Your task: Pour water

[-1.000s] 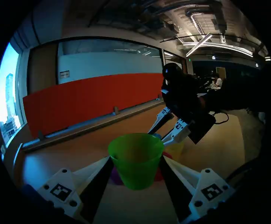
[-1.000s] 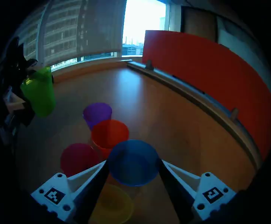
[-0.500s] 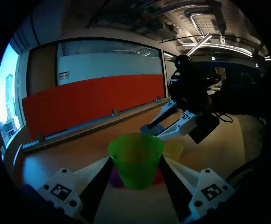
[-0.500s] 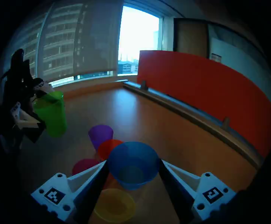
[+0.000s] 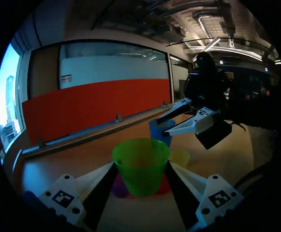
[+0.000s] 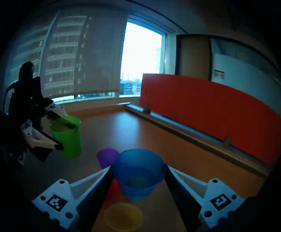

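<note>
Table, red partition, window, left fingers gripping green cup, right fingers gripping blue cup

Translucent green cup upright, gripped at sides; translucent blue cup upright, gripped likewise, apart.

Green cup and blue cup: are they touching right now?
Apart. In the right gripper view the green cup is well left of the blue cup, with table and a purple cup between them.
</note>
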`<state>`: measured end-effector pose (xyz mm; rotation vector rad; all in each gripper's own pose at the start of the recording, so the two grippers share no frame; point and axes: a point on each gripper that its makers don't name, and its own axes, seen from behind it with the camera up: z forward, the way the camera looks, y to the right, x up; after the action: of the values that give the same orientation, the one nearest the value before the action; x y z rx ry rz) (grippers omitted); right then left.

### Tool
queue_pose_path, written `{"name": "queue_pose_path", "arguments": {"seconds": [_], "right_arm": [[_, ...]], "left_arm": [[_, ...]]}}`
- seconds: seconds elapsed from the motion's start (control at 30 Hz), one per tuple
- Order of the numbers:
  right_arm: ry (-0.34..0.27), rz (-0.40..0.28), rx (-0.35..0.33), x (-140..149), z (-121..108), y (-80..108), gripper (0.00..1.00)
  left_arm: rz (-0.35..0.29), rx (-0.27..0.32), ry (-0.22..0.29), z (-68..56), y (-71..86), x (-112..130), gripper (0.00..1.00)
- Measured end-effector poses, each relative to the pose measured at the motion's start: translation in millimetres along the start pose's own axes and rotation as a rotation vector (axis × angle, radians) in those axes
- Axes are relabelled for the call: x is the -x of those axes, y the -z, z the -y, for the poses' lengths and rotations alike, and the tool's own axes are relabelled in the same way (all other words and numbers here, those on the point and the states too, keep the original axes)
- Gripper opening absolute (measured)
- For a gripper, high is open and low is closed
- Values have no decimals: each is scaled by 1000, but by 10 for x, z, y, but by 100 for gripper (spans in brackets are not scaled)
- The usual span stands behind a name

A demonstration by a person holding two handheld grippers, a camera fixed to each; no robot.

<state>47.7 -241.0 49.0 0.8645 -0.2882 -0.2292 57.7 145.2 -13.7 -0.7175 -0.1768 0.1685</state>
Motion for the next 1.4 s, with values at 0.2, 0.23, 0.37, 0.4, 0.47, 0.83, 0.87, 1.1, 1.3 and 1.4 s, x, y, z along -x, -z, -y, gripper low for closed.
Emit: {"name": "queue_pose_path", "arguments": {"seconds": [0.2, 0.23, 0.37, 0.4, 0.47, 0.83, 0.87, 1.1, 1.3, 1.4], "right_arm": [[3, -54, 15, -118, 29, 61, 93], [5, -60, 17, -131, 34, 69, 93], [12, -92, 25, -211, 54, 108, 93], [13, -102, 27, -236, 60, 119, 93], [14, -128, 31, -297, 75, 147, 93], [14, -196, 33, -421, 124, 228, 93], [16, -202, 34, -431, 132, 231, 93], [13, -237, 24, -514, 209, 273, 93], [16, -259, 21, -540, 240, 289, 93], [14, -268, 19, -555, 253, 301, 93]], "left_arm": [[-7, 5, 8, -11, -27, -22, 83], [-8, 5, 8, -11, -28, -27, 83], [-16, 5, 12, -7, -40, -64, 83], [-18, 6, 14, -7, -44, -74, 83], [-22, 10, 21, -11, -54, -88, 83], [-27, 21, 21, -35, -68, -107, 83], [-28, 22, 22, -39, -68, -110, 83], [-29, 26, 20, -52, -63, -120, 83], [-30, 33, 22, -77, -69, -122, 83], [-30, 35, 19, -94, -74, -127, 83]]}}
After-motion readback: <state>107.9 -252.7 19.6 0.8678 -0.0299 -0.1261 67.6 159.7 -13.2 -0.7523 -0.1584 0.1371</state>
